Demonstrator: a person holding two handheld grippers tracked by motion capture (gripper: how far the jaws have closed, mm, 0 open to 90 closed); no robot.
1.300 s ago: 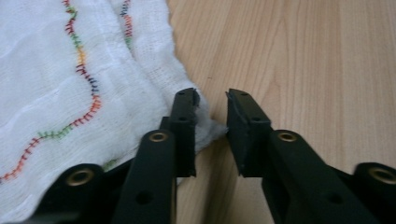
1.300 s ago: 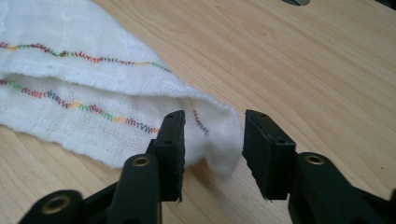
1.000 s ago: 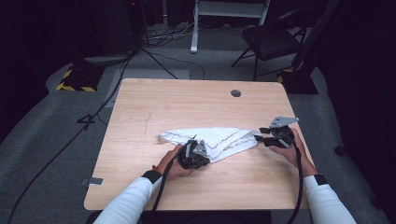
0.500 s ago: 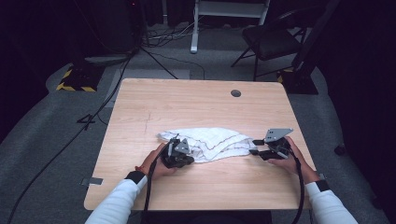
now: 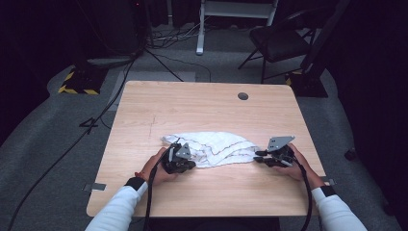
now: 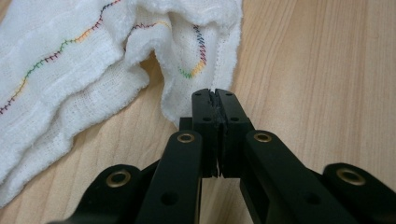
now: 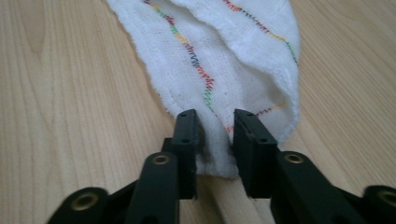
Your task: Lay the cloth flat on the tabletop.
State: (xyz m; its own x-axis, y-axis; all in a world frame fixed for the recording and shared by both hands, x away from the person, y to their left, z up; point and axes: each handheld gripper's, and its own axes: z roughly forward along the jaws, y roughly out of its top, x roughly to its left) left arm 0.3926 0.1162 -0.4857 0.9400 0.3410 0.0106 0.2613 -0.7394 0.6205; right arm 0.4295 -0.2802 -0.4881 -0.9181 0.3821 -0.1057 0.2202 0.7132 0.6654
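Looking along the table (image 5: 144, 110), we log the white cloth (image 5: 216, 147) lying crumpled lengthwise between both hands: left gripper (image 6: 217, 100) pinched closed on its near corner, right gripper (image 7: 217, 130) part open, jaws straddling the opposite tip.

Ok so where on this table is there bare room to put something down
The far half of the light wooden table, from the crumpled white cloth with coloured stitching back to the round dark hole, is bare. So is the near edge between the forearms. The middle strip is crowded: left tool, cloth, right tool.
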